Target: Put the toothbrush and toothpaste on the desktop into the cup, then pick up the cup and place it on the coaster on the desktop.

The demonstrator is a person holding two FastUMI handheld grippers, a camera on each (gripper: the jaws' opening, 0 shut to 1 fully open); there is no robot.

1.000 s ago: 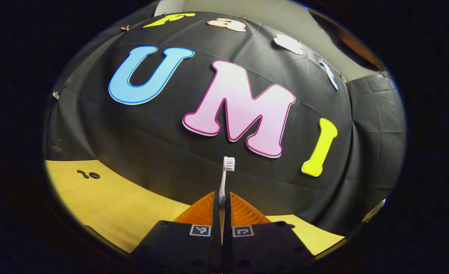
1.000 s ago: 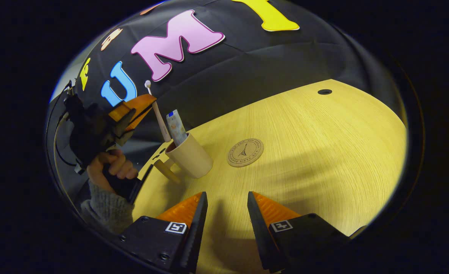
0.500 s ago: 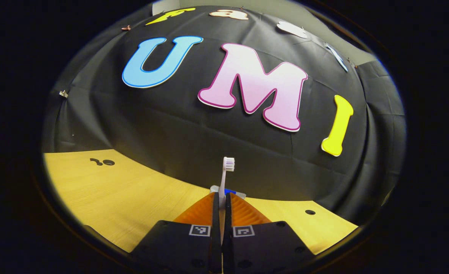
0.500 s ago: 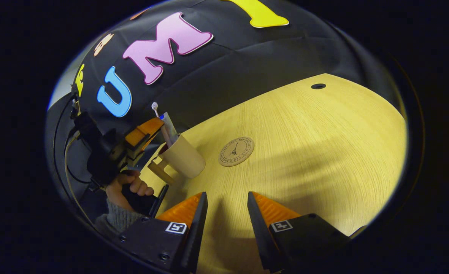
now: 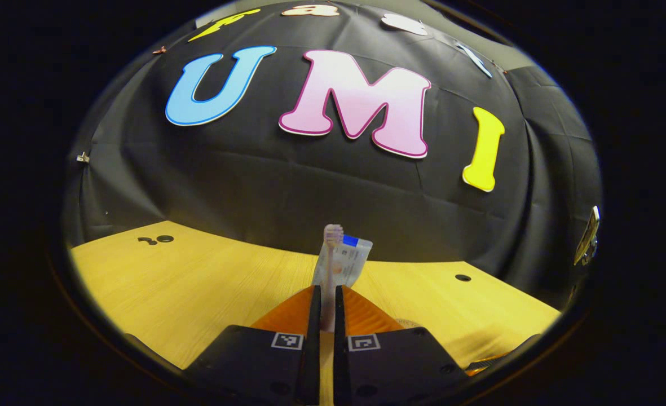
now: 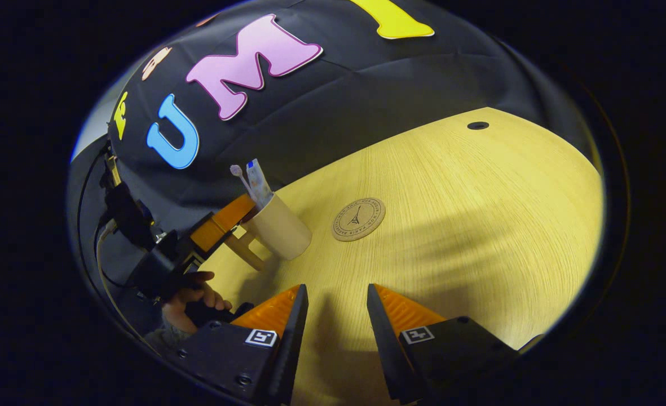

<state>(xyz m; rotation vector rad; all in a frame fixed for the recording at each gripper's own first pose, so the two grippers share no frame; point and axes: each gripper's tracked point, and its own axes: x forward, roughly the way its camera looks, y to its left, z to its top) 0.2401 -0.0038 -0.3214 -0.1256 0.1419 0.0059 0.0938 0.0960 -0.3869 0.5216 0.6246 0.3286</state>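
Jaws of the left gripper (image 5: 324, 299) pinch the toothbrush (image 5: 331, 248) over the cup (image 6: 279, 228); right gripper (image 6: 335, 316) gapes above bare desktop (image 6: 479, 225).

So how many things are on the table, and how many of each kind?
Cups: 1, the cup
Toothbrushes: 1, the toothbrush, in the cup
Toothpaste tubes: 1, the toothpaste, in the cup
Coasters: 1, the coaster, bare on the table
Total: 4

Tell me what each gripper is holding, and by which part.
The left gripper grips the toothbrush by its handle, head up, beside the toothpaste. The right gripper holds nothing; its jaws are apart.
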